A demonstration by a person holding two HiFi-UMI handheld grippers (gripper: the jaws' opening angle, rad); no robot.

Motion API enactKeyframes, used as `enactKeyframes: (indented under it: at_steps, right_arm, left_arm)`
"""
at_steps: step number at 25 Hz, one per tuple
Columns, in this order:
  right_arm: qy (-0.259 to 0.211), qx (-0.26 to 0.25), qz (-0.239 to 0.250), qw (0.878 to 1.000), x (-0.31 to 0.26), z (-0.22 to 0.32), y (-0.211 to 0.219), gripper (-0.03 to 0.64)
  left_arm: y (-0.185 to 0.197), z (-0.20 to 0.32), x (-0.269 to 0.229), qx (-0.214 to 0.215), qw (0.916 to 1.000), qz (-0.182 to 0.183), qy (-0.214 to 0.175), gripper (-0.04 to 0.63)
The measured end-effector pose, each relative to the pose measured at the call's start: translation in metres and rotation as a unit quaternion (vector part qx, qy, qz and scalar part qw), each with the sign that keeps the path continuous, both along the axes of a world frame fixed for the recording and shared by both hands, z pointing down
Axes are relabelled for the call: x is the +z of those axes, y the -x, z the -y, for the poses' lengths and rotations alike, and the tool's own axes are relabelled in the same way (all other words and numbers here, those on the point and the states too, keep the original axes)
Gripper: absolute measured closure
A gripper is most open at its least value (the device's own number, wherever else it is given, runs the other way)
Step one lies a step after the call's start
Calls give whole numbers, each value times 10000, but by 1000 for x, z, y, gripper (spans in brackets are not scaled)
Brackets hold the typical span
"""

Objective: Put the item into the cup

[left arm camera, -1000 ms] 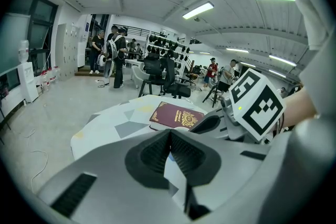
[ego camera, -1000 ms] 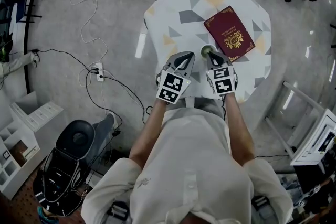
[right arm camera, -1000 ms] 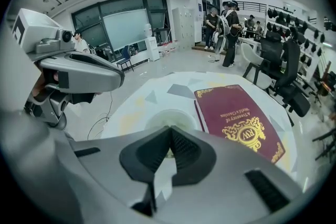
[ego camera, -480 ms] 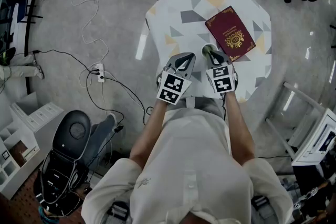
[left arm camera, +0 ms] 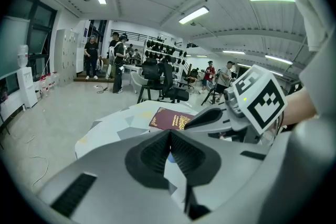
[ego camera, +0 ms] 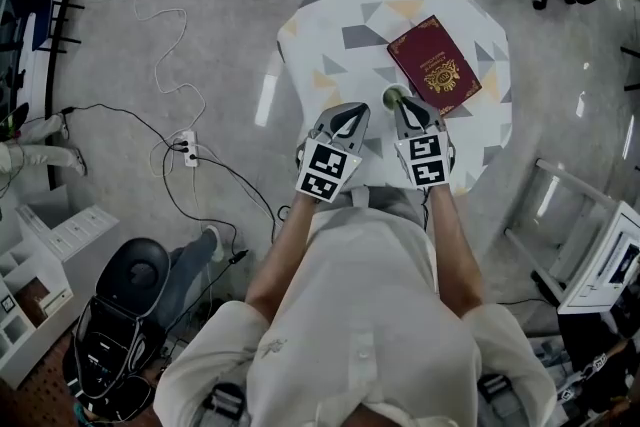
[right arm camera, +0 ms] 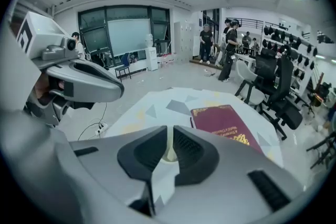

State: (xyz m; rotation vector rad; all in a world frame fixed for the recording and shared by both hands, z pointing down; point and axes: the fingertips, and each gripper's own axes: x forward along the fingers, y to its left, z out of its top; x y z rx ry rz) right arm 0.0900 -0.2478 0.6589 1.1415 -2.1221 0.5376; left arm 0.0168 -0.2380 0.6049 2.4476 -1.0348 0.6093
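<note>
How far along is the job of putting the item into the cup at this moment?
Done: nothing that shows; no item is seen inside a cup. In hand: the right gripper has its jaws closed on a small pale round thing beside the red booklet; whether that thing is the cup or the item is unclear. The left gripper is shut and empty. Left: the whole placing.

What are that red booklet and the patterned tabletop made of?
Red booklet: looks like coated card or leatherette, matte maroon with gold stamping on the cover. Tabletop: probably smooth printed laminate or a fitted cloth, white with flat grey and yellow triangles; no grain or weave shows, so I can't tell which.
</note>
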Motion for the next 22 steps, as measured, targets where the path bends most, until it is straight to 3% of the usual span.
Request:
enactKeyframes:
  at_steps: [10,16,22]
  right_arm:
    - [-1407,558,568,9868,-114,-3,-8,569]
    - [-2299,1054,892,9634,-188,-17,-14,561]
    - [-2812,1316,986,9455,-233,-42,-13,563]
  left_arm:
    - [-6,12,-72,216,9957,-417,-794,581]
    - [-3,12,-135,389,9843,-854,-1492,581]
    - [3,-3,-181,603,9715,-1163,-1974,581]
